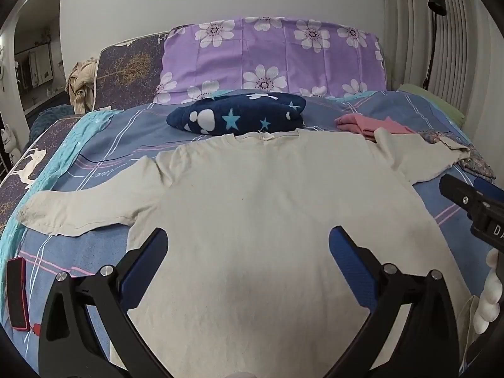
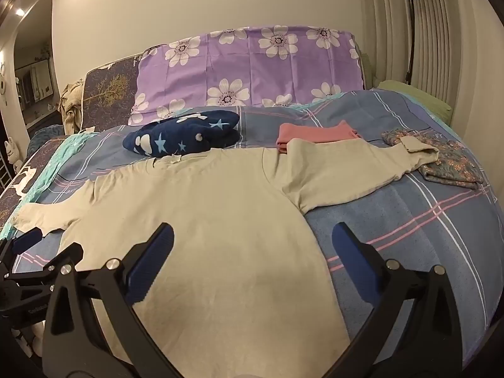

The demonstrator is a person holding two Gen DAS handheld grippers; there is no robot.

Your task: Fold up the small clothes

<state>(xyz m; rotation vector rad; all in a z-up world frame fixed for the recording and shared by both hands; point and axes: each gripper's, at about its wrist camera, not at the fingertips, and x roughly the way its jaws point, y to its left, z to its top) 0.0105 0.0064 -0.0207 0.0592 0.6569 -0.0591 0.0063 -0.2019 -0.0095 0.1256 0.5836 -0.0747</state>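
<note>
Both claws hang released: left gripper [image 1: 247,245] splayed wide over the cream shirt [image 1: 267,204], right gripper [image 2: 252,242] straddling its hem edge. Soft matte knit, long sleeves spread at nine and two o'clock across the plaid bedspread [image 2: 425,236]. Fuzzy navy star blanket [image 1: 239,116] at twelve, folded pink garment [image 2: 315,134] at one. Writing on the claw's body: too partial to read.
</note>
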